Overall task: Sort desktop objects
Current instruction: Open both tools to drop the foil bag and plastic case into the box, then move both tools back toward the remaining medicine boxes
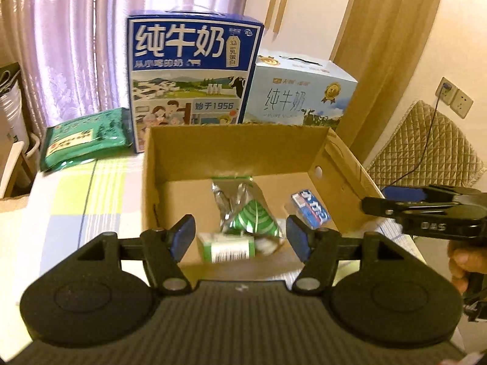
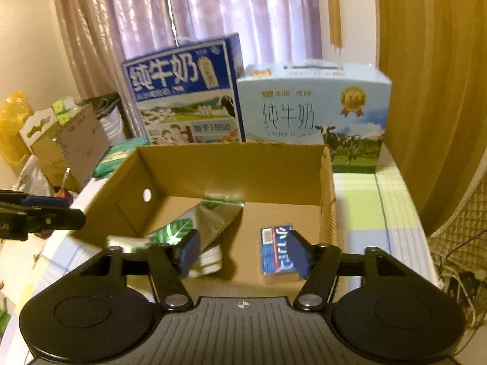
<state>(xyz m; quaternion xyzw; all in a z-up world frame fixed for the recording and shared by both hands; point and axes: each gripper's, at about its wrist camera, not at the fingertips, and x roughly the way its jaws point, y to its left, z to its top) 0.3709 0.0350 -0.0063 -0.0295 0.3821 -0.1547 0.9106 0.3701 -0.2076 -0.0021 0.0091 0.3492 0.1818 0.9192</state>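
Cardboard open-topped box (image 1: 237, 152) sits just ahead of the spread, empty left claw (image 1: 240, 237), holding a green foil pouch (image 1: 243, 210). From the right wrist, the spread, empty right claw (image 2: 240, 252) hovers over a blue toothpaste carton (image 2: 275, 251); withdraw straight up, clear of the walls.

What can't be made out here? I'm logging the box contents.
- Left wrist view: small green-and-white carton in the brown cardboard box, print motion-blurred.
- Right wrist view: small blue-and-white packet, right edge hidden by a tool finger.
- Both views: box's near wall hidden by each tool's body.
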